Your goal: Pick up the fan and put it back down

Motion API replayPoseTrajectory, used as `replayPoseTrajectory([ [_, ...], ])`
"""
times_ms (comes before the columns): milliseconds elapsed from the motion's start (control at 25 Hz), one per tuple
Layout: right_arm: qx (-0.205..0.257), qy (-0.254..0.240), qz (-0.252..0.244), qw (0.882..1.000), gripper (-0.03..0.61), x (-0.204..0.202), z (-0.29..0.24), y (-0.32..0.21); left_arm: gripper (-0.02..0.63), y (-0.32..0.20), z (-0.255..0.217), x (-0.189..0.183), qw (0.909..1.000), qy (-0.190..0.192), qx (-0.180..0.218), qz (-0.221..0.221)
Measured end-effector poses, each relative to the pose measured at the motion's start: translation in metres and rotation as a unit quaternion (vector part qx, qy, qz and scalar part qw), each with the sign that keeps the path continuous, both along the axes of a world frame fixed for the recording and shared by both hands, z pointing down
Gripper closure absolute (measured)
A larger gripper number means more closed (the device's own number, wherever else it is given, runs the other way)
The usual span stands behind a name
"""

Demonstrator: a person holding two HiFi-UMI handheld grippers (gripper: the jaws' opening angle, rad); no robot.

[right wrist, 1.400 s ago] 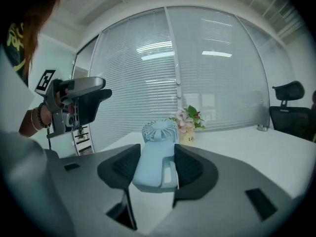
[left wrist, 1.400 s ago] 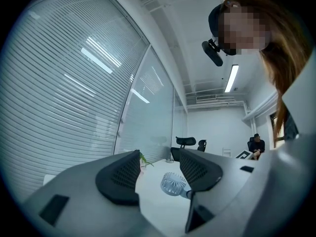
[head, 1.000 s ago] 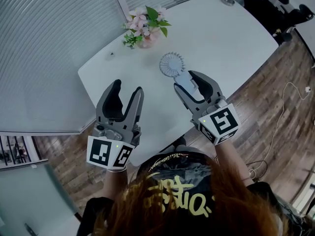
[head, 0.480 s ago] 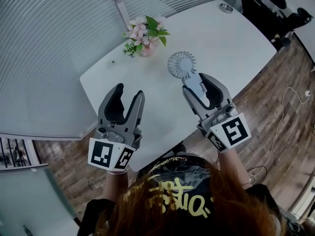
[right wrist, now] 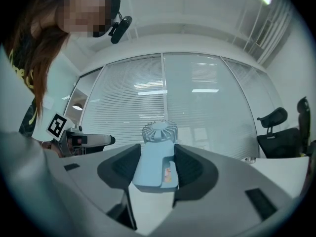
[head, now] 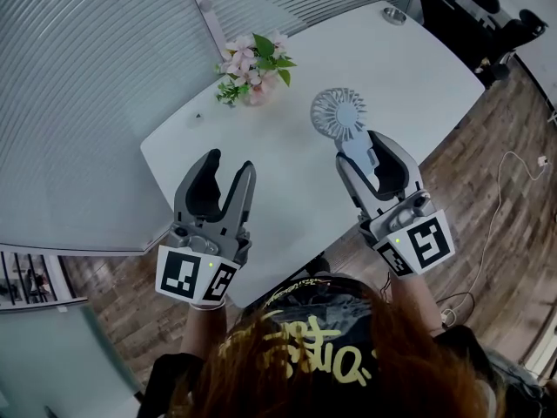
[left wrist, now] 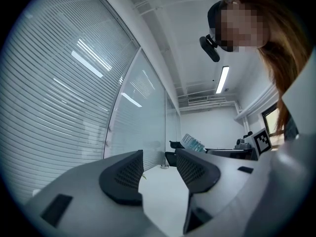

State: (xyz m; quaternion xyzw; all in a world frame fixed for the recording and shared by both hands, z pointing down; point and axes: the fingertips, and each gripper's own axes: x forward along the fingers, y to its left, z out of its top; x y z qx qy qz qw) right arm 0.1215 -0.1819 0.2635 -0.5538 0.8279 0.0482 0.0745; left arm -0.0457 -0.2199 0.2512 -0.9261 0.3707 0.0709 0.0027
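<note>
Right claw is clamped on the fan. In the right gripper view both pads press the sides of the pale blue body, and the round grille head sticks out past the fingertips, away from you. The fan looks lifted clear of the white surface, hanging over its right half, toward the right edge and short of the flowers at the far-left edge.

Left claw is off to the left over the near edge. Its jaws are closing with nothing between them, and it plays no part here.

The step in hand reads as the top of the lift, with the put-down next. To do it well:
- Don't loosen the right claw in the air. The grip is on the body and the head hangs out front, so any slack may let it tip forward.
- Hold the claw level on the way down so the fan meets the surface flat, not head first.
- Aim for bare surface in from the right edge and clear of the flowers.
- Open the jaws only once the fan's weight is on the surface, then back straight out so a pad doesn't drag it.
</note>
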Motion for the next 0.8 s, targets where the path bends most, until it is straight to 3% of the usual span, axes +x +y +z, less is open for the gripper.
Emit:
replayPoseTrajectory([
  [800, -0.003, -0.003, 0.007, 1.0, 0.362, 0.0003, 0.0032, 0.0013, 0.448, -0.0032, 0.0087, 0.0056, 0.9998, -0.005, -0.009, 0.014],
])
